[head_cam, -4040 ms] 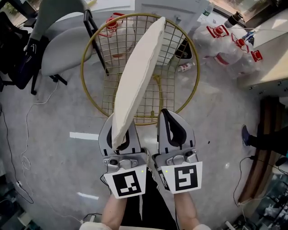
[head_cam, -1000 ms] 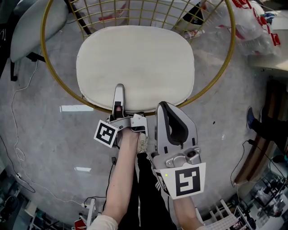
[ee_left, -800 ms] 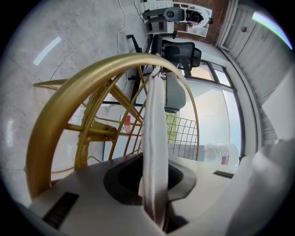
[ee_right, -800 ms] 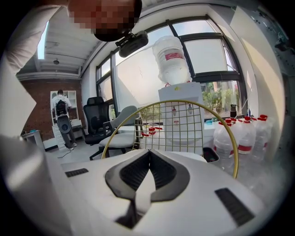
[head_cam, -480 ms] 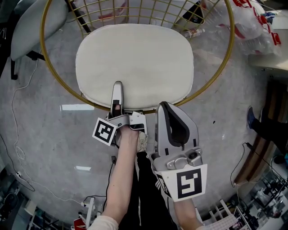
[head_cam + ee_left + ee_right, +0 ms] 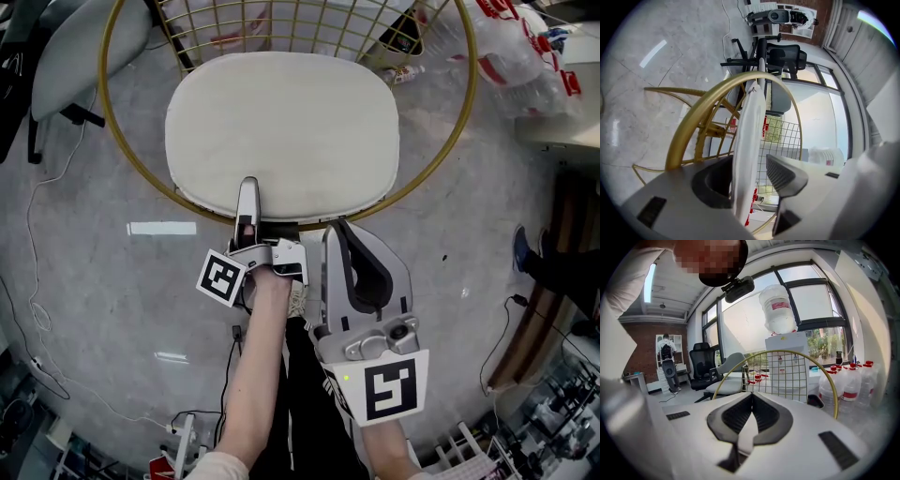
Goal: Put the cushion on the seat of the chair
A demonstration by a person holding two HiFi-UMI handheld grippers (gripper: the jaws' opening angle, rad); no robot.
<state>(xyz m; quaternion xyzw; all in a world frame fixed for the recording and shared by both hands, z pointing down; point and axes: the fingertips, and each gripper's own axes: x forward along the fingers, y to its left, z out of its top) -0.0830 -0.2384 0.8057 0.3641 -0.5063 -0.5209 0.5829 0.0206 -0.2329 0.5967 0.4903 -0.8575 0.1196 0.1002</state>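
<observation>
Cushion (image 6: 281, 127) lies flat on the wire chair (image 6: 474, 80) seat: placement done. Left gripper (image 6: 247, 192) jaws have just been opening and stand apart around its near edge; withdrawal remains. Right gripper (image 6: 339, 230) jaws together, empty.

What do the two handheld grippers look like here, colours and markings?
The left gripper and right gripper both have light grey moulded bodies with black ribbed pads lining the jaws. Each carries a white cube printed with a black square marker. A small green light shows on the right one.
</observation>
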